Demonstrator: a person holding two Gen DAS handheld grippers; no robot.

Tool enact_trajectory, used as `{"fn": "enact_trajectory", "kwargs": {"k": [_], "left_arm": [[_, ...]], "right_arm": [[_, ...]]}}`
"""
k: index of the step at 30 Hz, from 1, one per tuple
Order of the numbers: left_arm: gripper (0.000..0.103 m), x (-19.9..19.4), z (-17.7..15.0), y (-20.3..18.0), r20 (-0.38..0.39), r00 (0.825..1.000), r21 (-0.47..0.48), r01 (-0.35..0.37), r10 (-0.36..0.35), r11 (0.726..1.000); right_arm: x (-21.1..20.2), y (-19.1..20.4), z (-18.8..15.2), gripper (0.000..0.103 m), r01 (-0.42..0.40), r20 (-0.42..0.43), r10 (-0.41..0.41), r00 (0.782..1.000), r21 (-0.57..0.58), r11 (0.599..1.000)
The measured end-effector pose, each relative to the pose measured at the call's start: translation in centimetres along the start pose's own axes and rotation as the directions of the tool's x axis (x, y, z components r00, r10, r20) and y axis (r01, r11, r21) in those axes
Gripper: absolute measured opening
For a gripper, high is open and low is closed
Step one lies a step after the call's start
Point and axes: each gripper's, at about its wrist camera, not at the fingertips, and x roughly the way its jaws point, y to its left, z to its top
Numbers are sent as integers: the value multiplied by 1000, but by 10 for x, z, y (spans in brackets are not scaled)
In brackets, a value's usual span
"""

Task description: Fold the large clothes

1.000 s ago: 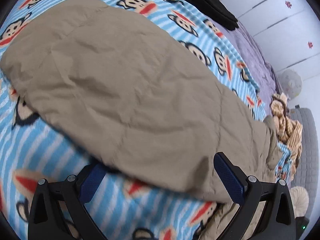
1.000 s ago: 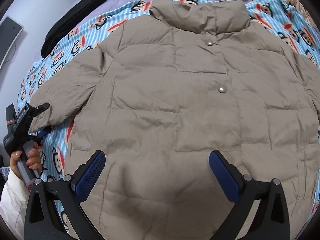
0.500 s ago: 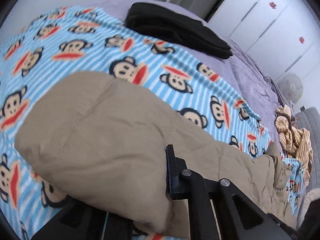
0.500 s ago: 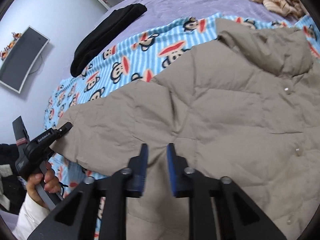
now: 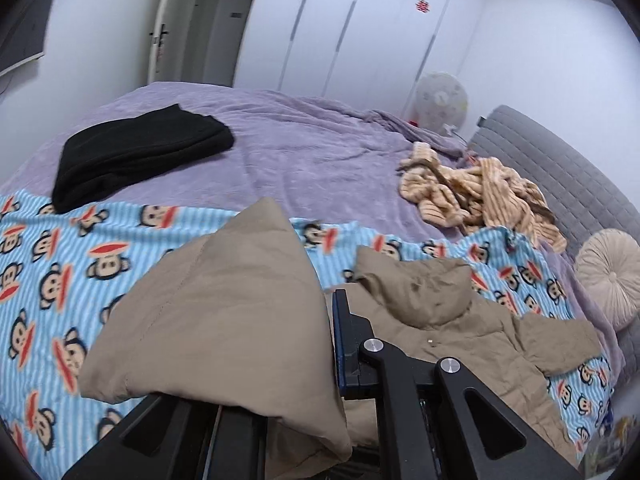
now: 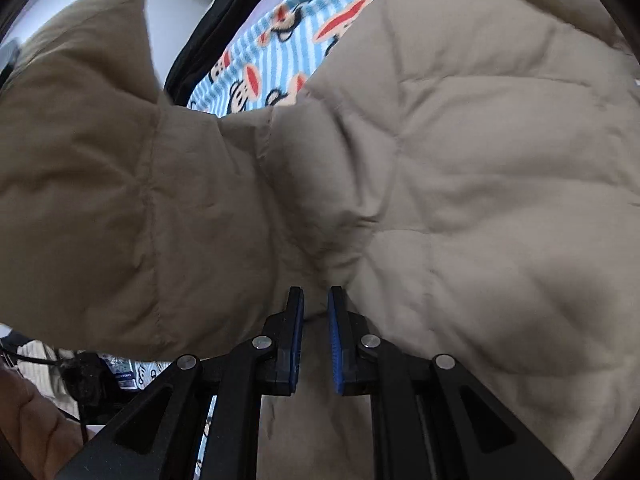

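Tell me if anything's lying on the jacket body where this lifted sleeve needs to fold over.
Nothing visible is. The left gripper holds the sleeve raised, and the jacket front beyond it looks bare.

You are working in a home bedroom: a bed with a purple cover [image 5: 304, 152] and monkey-print blanket [image 5: 60, 264], a grey padded headboard [image 5: 568, 176], white wardrobe doors [image 5: 360, 28], a fan [image 5: 440, 100] and a round cushion [image 5: 608, 272].
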Motion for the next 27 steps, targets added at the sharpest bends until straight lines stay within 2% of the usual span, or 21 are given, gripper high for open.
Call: {"fn": "enact_trajectory", "kwargs": {"k": [2, 4, 6, 8, 11, 12, 13, 15, 16, 17, 18, 19, 20, 22, 24, 25, 26, 27], "left_arm": [[12, 28, -1, -44, -79, 996, 52, 56, -52, 997], [12, 59, -14, -88, -136, 989, 121, 71, -54, 990], [12, 92, -39, -122, -200, 980, 197, 62, -21, 978], [12, 125, -69, -146, -272, 962, 250, 35, 35, 968], [13, 163, -112, -160, -352, 926, 309, -25, 139, 951], [16, 170, -122, -157, -374, 913, 321, -39, 165, 946], [16, 171, -128, -158, -377, 910, 325, -45, 173, 945], [16, 164, -130, -156, -368, 918, 314, -29, 149, 949], [22, 161, -129, -155, -379, 915, 309, -16, 139, 951], [33, 157, -128, -154, -396, 911, 300, 5, 120, 954], [67, 152, -127, -150, -406, 909, 282, 24, 96, 959], [91, 142, -124, -148, -393, 916, 262, 24, 84, 965], [94, 128, -121, -145, -361, 929, 255, 15, 81, 967], [94, 104, -118, -138, -332, 940, 254, 12, 76, 967], [94, 81, -111, -121, -286, 953, 226, -30, 96, 974], [94, 69, -106, -109, -263, 959, 201, -53, 106, 978], [94, 62, -99, -94, -247, 961, 171, -79, 121, 982], [94, 56, -92, -75, -236, 961, 132, -115, 144, 985]], "right_arm": [[-39, -25, -2, 14, 43, 47, -44, 998, 21, 999], [-79, -57, -3, 14, 121, 78, -126, 989, 67, 990], [-112, -86, -5, 14, 171, 99, -181, 978, 103, 980], [-139, -112, -9, 14, 234, 109, -248, 962, 129, 964], [-156, -140, -15, 14, 283, 106, -301, 948, 159, 946], [-157, -147, -17, 14, 288, 103, -307, 946, 169, 943], [-154, -153, -17, 14, 282, 98, -303, 948, 180, 942], [-148, -156, -14, 14, 272, 95, -293, 951, 188, 944], [-146, -154, -12, 14, 273, 96, -294, 951, 185, 944], [-145, -152, -10, 14, 278, 100, -299, 949, 179, 944], [-144, -148, -8, 14, 286, 107, -306, 946, 171, 943], [-146, -147, -7, 14, 290, 114, -309, 944, 162, 943], [-147, -145, -6, 14, 293, 124, -312, 942, 148, 944], [-153, -137, -2, 15, 310, 146, -324, 935, 112, 944], [-154, -117, 6, 32, 340, 178, -344, 922, 51, 939], [-158, -107, 6, 65, 361, 204, -355, 912, 7, 932], [-155, -92, 9, 90, 376, 232, -359, 904, -36, 926], [-155, -78, 10, 91, 383, 264, -349, 899, -87, 920]]}}
